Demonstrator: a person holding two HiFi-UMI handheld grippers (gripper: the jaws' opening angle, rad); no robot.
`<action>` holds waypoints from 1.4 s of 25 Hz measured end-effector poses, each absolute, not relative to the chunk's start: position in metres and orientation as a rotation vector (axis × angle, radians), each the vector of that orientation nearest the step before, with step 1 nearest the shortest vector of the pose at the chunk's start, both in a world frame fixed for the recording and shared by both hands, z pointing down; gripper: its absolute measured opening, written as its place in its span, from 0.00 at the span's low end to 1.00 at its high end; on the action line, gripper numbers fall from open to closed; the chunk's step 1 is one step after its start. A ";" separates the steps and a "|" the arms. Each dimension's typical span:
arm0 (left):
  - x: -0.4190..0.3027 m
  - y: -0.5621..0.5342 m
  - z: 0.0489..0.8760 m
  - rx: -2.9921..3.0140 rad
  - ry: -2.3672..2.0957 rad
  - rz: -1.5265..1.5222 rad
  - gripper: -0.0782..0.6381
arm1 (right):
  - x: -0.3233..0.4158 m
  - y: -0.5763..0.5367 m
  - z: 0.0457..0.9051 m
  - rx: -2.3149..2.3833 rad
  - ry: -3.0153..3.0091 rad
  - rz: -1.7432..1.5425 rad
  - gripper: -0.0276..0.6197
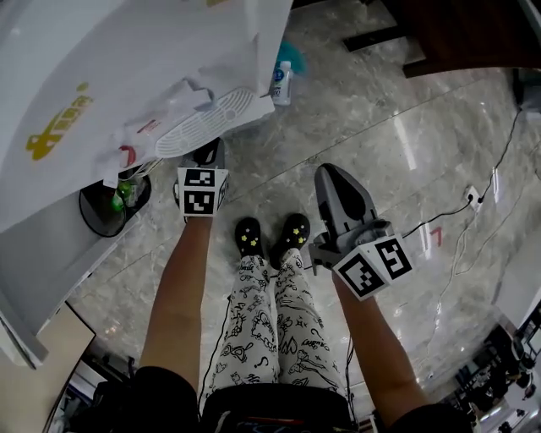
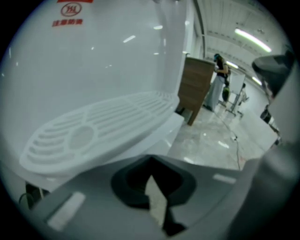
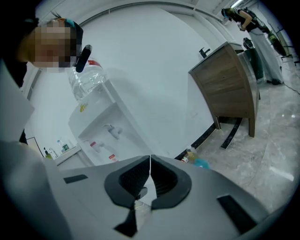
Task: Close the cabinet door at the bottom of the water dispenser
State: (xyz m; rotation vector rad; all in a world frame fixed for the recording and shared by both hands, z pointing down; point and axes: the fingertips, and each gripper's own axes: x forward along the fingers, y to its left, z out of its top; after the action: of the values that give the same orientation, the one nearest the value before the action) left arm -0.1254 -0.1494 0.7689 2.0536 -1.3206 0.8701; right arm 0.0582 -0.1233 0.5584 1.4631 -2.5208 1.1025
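Position: standing on a marble floor [image 1: 406, 127], facing a white water dispenser [image 1: 101, 59] at upper left of the head view.

Cabinet door not positively identified. Pale panel [image 1: 51, 271] slanting out below the dispenser body at the left edge, judged likely to be it and standing open. Black round container [image 1: 106, 207] with green items just beside that panel.

Left gripper [image 1: 206, 157] pressed together and empty, tips tucked just under the slotted drip tray [image 1: 203, 123]. Confirmed in the left gripper view: tray filling the frame just above the closed jaws. Right gripper [image 1: 331, 176] likewise pressed together, holding nothing, well apart from the dispenser, out over bare floor.

Key relation: door zone below and to the left of the left gripper, on the near-left side of the machine. Left gripper clearly the nearer of the two. Long axis of the panel judged upright; hinge side not discernible. Next move judged to call for lowering the left gripper and pushing the panel toward the dispenser body.

Markings:
- Yellow logo [image 1: 55, 127] on the white casing, not legible.
- Red emblem with red characters [image 2: 69, 14] on the front, too blurred to read.
- Red tags by the taps [image 3: 110, 131], unread.
- Small labelled bottle [image 1: 281, 83] on the floor by the dispenser's far corner, print illegible.
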 end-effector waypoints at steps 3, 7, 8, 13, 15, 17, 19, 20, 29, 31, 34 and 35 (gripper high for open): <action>-0.129 -0.156 0.767 1.997 -1.378 0.806 0.10 | 0.065 -0.128 0.554 1.493 -2.525 1.113 0.07; -0.129 -0.159 0.765 1.968 -1.408 0.736 0.10 | 0.067 -0.132 0.549 1.504 -2.538 1.120 0.07; -0.131 -0.160 0.766 1.954 -1.416 0.717 0.10 | 0.066 -0.132 0.549 1.506 -2.539 1.121 0.07; -0.141 -0.165 0.769 1.906 -1.460 0.682 0.11 | 0.067 -0.127 0.549 1.502 -2.540 1.122 0.07; -0.142 -0.166 0.768 1.896 -1.470 0.665 0.11 | 0.069 -0.124 0.549 1.500 -2.538 1.120 0.07; -0.142 -0.165 0.767 1.904 -1.469 0.668 0.11 | 0.071 -0.121 0.550 1.503 -2.536 1.120 0.07; -0.140 -0.161 0.763 1.931 -1.459 0.686 0.11 | 0.071 -0.119 0.547 1.505 -2.545 1.107 0.07; -0.138 -0.157 0.758 1.949 -1.452 0.692 0.11 | 0.070 -0.118 0.544 1.504 -2.555 1.093 0.07; -0.067 -0.059 0.602 2.202 -1.318 0.508 0.11 | 0.054 -0.077 0.474 1.333 -2.637 0.940 0.07; -0.057 -0.040 0.545 2.275 -1.304 0.463 0.11 | 0.047 -0.059 0.444 1.289 -2.677 0.953 0.07; -0.052 -0.021 0.462 2.363 -1.314 0.399 0.11 | 0.041 -0.035 0.394 1.221 -2.723 0.922 0.07; -0.052 -0.014 0.436 2.379 -1.315 0.390 0.11 | 0.039 -0.028 0.375 1.198 -2.742 0.908 0.07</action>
State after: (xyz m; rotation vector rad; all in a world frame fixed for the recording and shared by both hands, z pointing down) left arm -0.0521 -0.0145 0.4355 2.3793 -1.3153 0.3901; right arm 0.0391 -0.0281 0.3751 1.1985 -2.7417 0.9083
